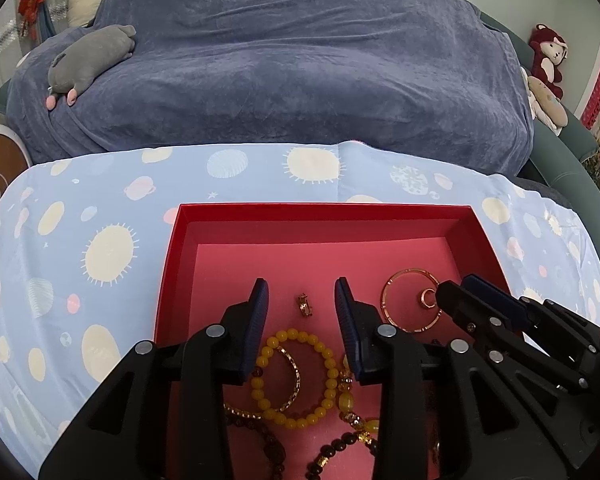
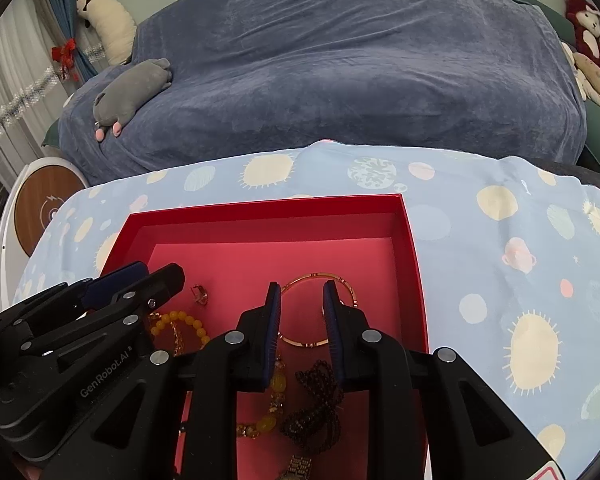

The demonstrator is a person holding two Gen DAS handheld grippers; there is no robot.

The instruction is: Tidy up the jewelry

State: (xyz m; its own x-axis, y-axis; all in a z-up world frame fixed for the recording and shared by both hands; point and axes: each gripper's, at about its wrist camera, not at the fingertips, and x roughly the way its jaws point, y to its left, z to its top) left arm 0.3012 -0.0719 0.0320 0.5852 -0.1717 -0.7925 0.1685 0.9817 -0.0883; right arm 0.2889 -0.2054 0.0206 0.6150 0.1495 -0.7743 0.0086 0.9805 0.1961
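**Red box, two claws over the jewelry**

Red cardboard walls of the open box (image 1: 324, 210) frame a pink floor, bare toward the far wall. It sits on a planet-print cloth (image 1: 100, 208) with free margin along the left and far edges. Left claw (image 1: 302, 300) stands parted, gripping nothing, a small gold ring (image 1: 305, 305) lying between its ribbed blue pads. Right claw (image 2: 302, 304) hangs narrowly parted and empty over a thin gold bangle (image 2: 320, 308). Yellow bead bracelet (image 1: 296, 378) and dark bead strands (image 2: 316, 404) crowd the near side.
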